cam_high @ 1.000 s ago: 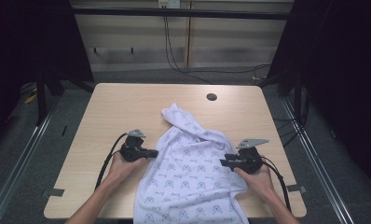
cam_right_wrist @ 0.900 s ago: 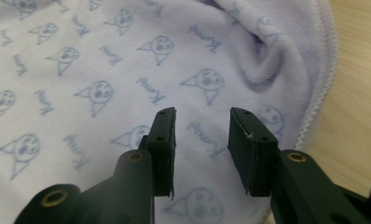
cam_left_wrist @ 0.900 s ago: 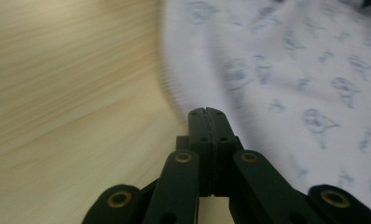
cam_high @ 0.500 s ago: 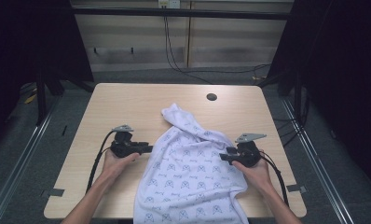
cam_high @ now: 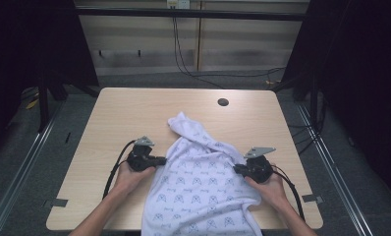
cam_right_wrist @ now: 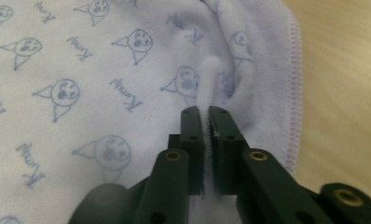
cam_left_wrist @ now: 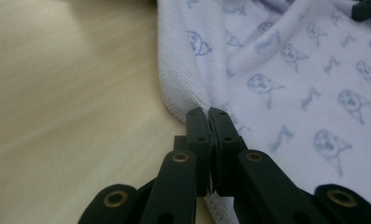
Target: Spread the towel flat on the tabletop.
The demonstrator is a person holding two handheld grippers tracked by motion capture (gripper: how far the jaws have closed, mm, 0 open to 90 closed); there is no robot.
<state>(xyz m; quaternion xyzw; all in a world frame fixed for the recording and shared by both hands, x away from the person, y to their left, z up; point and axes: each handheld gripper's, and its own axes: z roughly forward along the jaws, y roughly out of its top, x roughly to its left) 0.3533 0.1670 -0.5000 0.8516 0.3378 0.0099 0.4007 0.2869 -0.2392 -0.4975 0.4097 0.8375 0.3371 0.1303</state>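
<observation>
A white cloth (cam_high: 203, 182) printed with small blue figures lies crumpled on the wooden table (cam_high: 134, 113) and hangs over its near edge. My left gripper (cam_high: 163, 160) is at the cloth's left edge. In the left gripper view its jaws (cam_left_wrist: 208, 112) have just been closing and stand shut, with the cloth's hem (cam_left_wrist: 174, 88) pinched between them. My right gripper (cam_high: 236, 168) is at the cloth's right side. Its jaws (cam_right_wrist: 206, 109) have also just been closing and now pinch a raised ridge of cloth (cam_right_wrist: 210, 74).
A dark round hole (cam_high: 223, 102) sits in the table near its far edge. Bare wood lies to the left and behind the cloth. Cables trail from both grippers toward the near edge. Metal rails (cam_high: 31, 162) run along the floor on both sides.
The left gripper drew a little to the left, away from the cloth, then came back to its edge. The right gripper stayed at the cloth's right side.
</observation>
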